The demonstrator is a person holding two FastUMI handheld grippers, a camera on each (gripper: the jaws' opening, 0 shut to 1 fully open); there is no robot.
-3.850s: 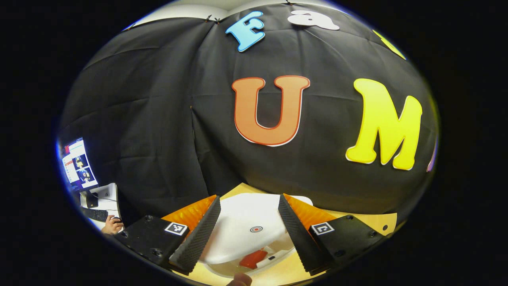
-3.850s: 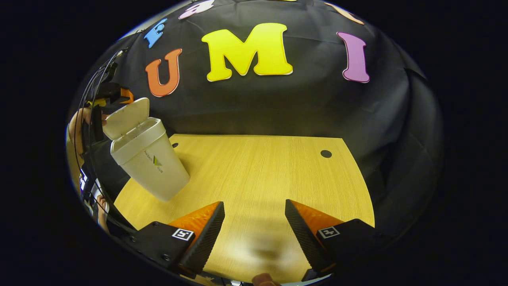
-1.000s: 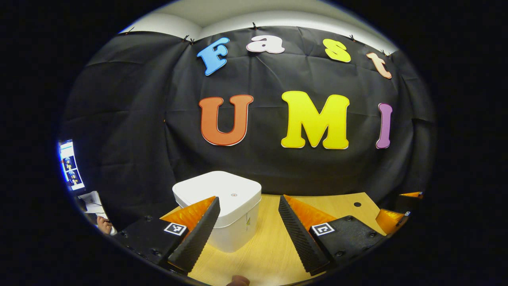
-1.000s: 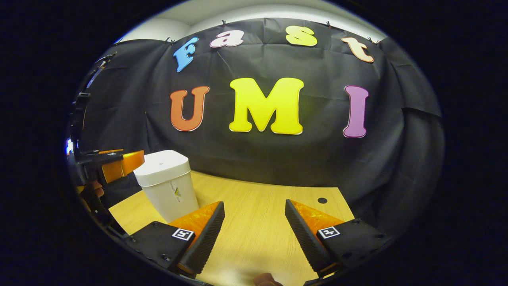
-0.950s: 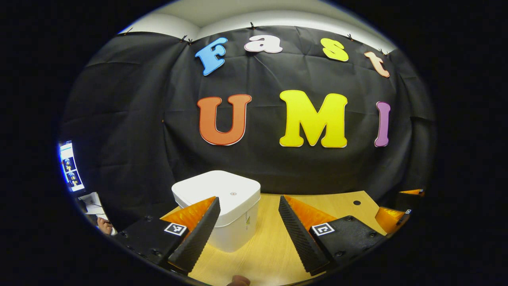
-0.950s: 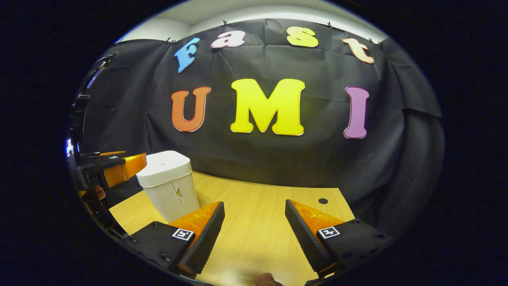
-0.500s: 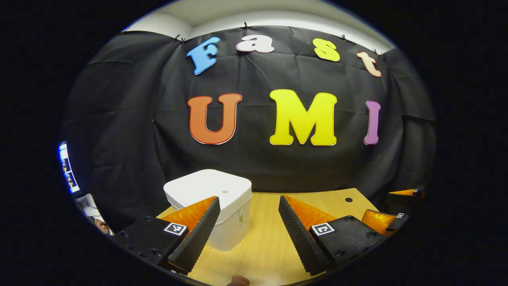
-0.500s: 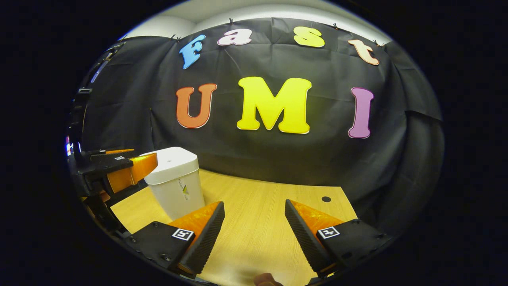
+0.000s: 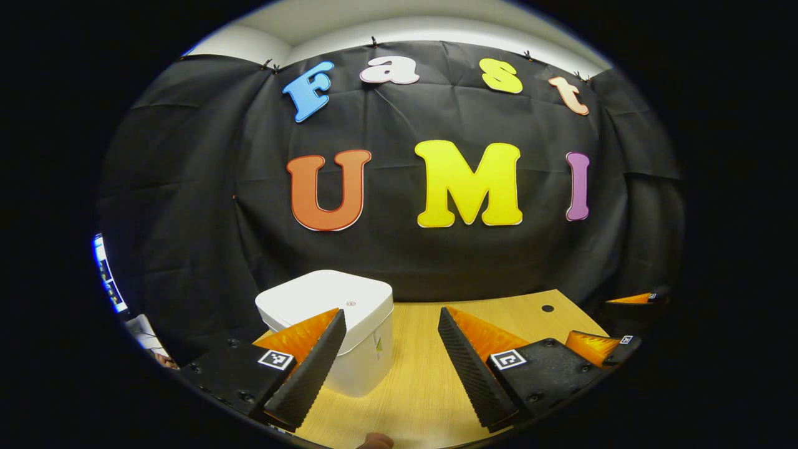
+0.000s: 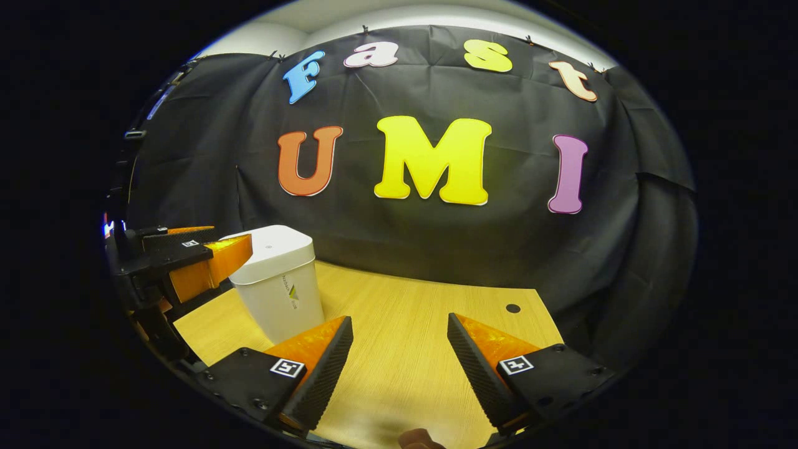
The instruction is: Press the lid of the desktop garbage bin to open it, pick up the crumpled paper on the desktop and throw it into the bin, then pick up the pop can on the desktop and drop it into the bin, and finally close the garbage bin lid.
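One white garbage bin [image 9: 349,337] is seen upright on the wooden desktop [image 10: 411,324] with its lid [image 10: 274,249] shut flat, a state that fits the job either finished or yet to start; paper and can are not made out on the bare wood. The bin is placed ahead and slightly left of the left gripper [image 9: 389,355], which is nearer, and well left of the right gripper [image 10: 399,362]. Both are held level and low over the desk, fingers spread apart, nothing between them

Black cloth wall [image 9: 187,187], wooden table [image 10: 405,324], pale ceiling [image 9: 399,25]
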